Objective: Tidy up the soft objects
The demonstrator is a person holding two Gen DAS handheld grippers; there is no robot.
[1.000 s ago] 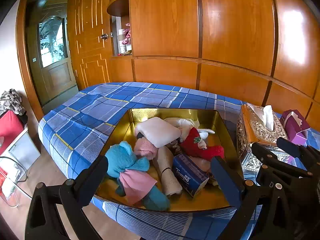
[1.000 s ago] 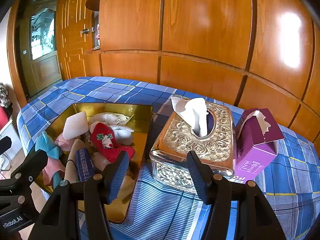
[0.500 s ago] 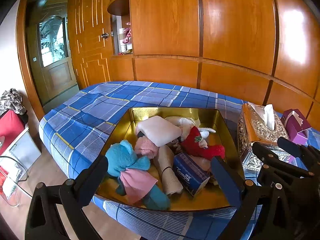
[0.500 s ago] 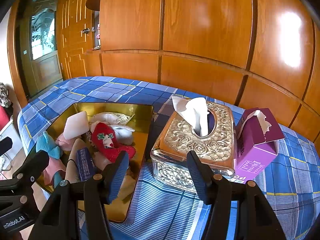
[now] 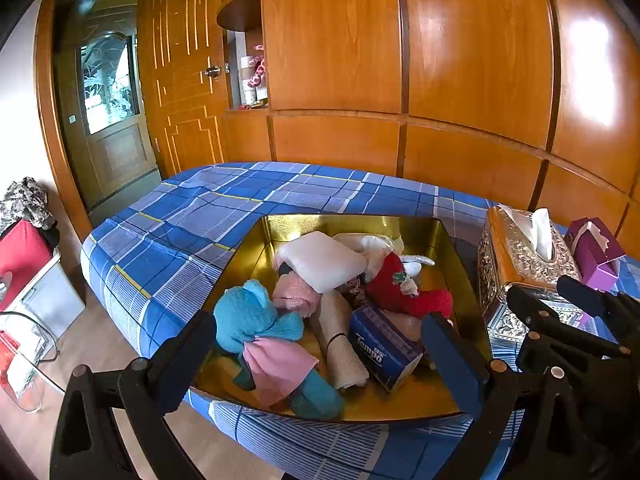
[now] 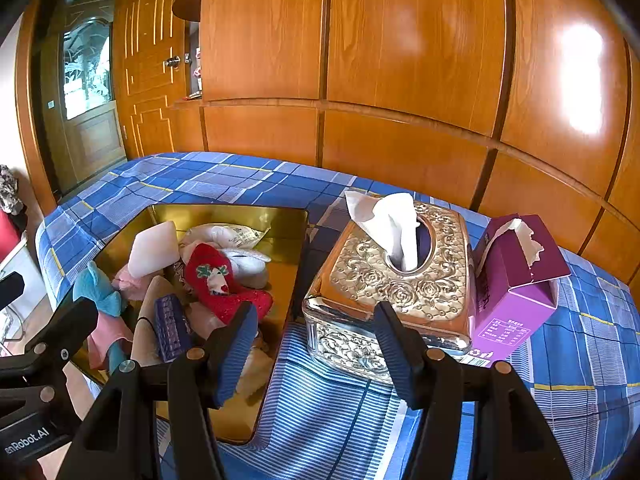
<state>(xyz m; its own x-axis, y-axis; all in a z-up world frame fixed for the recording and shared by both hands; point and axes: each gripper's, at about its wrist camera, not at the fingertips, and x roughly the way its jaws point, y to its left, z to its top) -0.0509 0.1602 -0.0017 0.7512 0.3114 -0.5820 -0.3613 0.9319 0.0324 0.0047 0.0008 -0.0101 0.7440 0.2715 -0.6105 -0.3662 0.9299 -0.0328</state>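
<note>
A gold tray (image 5: 352,222) (image 6: 224,213) on the blue plaid bed holds a heap of soft things: a teal plush toy in a pink skirt (image 5: 256,320), a white pillow-like pad (image 5: 320,260) (image 6: 154,248), a red Christmas sock (image 5: 394,290) (image 6: 218,280), a beige rolled cloth (image 5: 340,332), and a blue Tempo tissue pack (image 5: 380,346) (image 6: 172,328). My left gripper (image 5: 316,328) hovers open over the tray's near edge, holding nothing. My right gripper (image 6: 316,326) stands open and empty before the ornate gold tissue box (image 6: 396,280) (image 5: 516,264).
A purple tissue carton (image 6: 516,280) (image 5: 596,252) stands right of the gold box. Wooden wall panels run behind the bed, with a door (image 5: 112,120) at far left. A red bin (image 5: 20,256) and clutter sit on the floor at left.
</note>
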